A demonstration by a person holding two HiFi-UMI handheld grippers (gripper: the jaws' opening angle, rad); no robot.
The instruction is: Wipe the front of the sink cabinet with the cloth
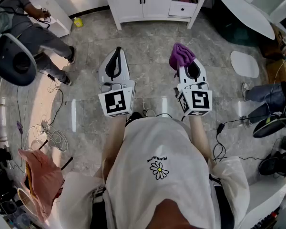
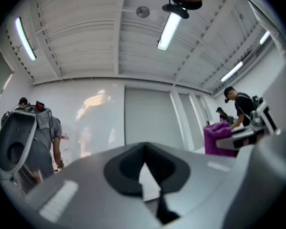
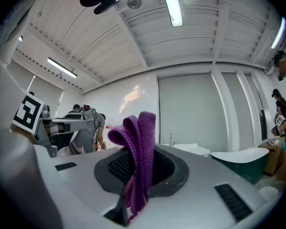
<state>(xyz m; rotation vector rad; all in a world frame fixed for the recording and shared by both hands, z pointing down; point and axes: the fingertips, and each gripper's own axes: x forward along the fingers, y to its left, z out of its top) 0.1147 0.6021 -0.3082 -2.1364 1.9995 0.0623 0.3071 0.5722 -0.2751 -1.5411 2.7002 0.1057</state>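
The white sink cabinet (image 1: 152, 4) stands at the far end of the floor, doors shut, with an open shelf at its right. My right gripper (image 1: 182, 61) is shut on a purple cloth (image 1: 180, 55), held well short of the cabinet. In the right gripper view the cloth (image 3: 139, 151) sticks up folded between the jaws, and the sink (image 3: 188, 149) shows beyond it. My left gripper (image 1: 116, 56) is held level beside the right one, jaws together with nothing in them. In the left gripper view its jaws (image 2: 145, 168) point up at the wall and ceiling.
A person (image 1: 33, 30) bends over a white table at the far left. A white oval tabletop (image 1: 243, 11) and a small oval board (image 1: 244, 64) lie at the right. Another person's legs (image 1: 264, 97) and cables (image 1: 50, 132) are on the floor.
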